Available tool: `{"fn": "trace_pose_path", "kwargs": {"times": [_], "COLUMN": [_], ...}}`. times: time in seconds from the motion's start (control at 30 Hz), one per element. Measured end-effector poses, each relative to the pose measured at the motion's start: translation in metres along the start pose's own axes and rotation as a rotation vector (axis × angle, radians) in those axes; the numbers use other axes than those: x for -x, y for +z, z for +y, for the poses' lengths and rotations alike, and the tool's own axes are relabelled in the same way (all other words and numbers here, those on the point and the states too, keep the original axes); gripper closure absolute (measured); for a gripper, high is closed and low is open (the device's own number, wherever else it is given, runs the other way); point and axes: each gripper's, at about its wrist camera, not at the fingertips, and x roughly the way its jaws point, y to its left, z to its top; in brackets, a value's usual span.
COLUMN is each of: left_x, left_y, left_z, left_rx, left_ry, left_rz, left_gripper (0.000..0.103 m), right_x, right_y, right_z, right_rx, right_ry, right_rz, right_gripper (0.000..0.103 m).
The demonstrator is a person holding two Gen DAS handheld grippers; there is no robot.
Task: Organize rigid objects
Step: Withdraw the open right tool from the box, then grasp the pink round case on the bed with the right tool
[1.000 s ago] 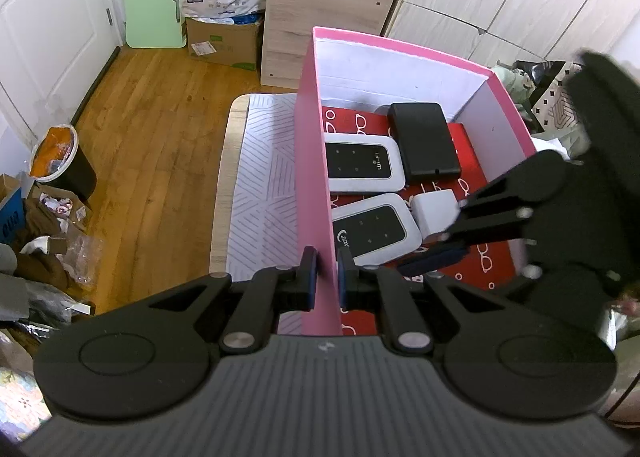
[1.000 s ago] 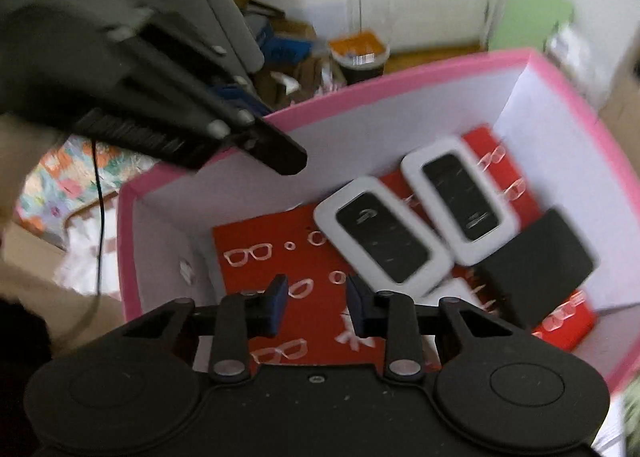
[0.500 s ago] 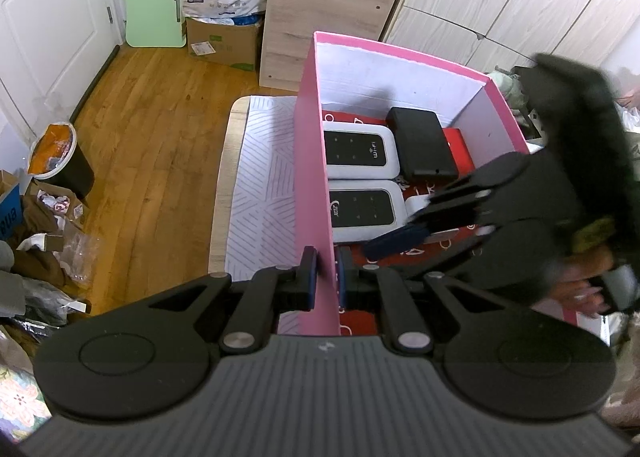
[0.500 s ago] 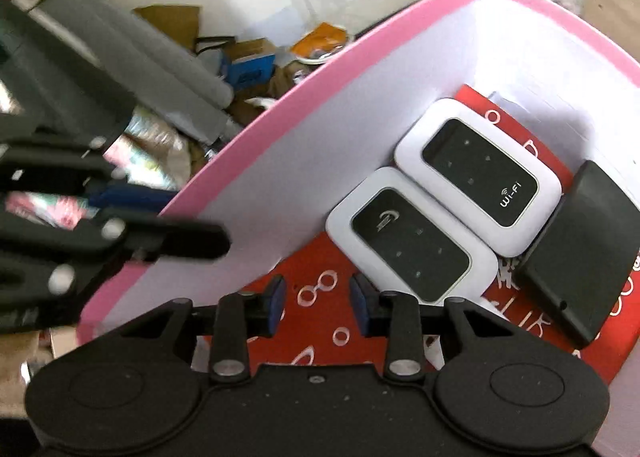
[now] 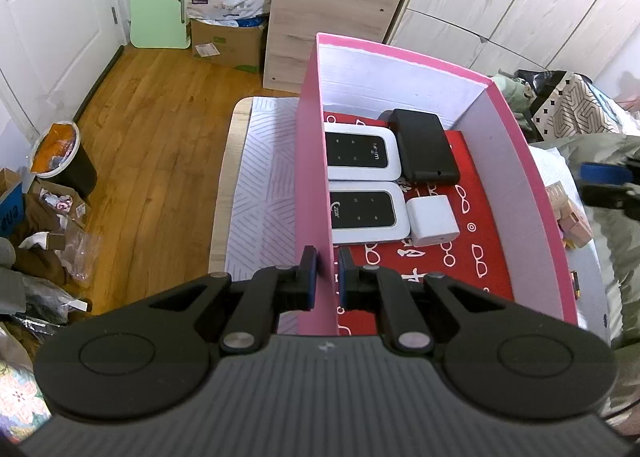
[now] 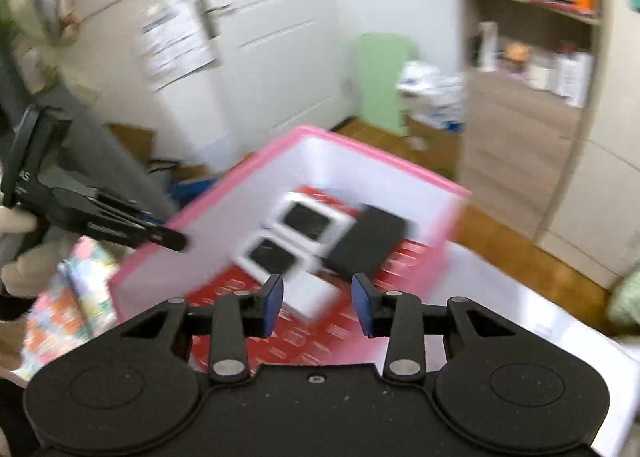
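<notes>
Left hand-held gripper (image 5: 325,277): clenched on the near wall of the pink box (image 5: 314,161), one pad either side of the card, exactly as a second ago. Box steadied on the patterned worktop (image 5: 260,185).

Right hand-held gripper (image 6: 317,305): no longer down inside the box as it was a second ago; now lifted out and back, at the right edge of the left view, jaws opening with nothing between them (heavy blur in its own view).

Inside, on the red glasses-print lining (image 5: 476,241): two white Wi-Fi routers (image 5: 358,151) side by side against the gripped wall, a black case (image 5: 424,147) beside the farther one, a white charger cube (image 5: 432,219) beside the nearer one. All flat, undisturbed.

Probably a placement just finished, hence the empty withdrawal. Likely next: fetching another item from outside the box, perhaps the small wooden blocks (image 5: 572,217) past its right wall. Plenty of bare lining left near the front.
</notes>
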Motion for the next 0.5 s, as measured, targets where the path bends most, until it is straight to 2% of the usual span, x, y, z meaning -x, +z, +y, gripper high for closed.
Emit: {"fn": "trace_pose_path", "kwargs": {"times": [0.1,0.3,0.47,0.5], "left_x": [0.000,0.001,0.001,0.001], "left_y": [-0.001,-0.002,-0.002,-0.002], "left_z": [0.000,-0.001,-0.006,-0.006], "left_rx": [0.007,0.021,0.017,0.019], "left_ry": [0.001,0.008,0.032,0.033], "left_rz": [-0.004,-0.009,-0.010,-0.010], "left_gripper": [0.093,0.093,0.093,0.093], "right_x": [0.028,0.057,0.053,0.052], "right_y": [-0.027,-0.075,-0.113,-0.122], "right_z": [-0.035,-0.074,-0.096,-0.101], "right_rx": [-0.071,-0.190,-0.303,-0.331], "right_ry": [-0.109,-0.242,-0.352,-0.372], "right_rz": [-0.032,-0.088,-0.111,-0.116], "right_gripper": [0.059,0.058,0.038,0.038]}}
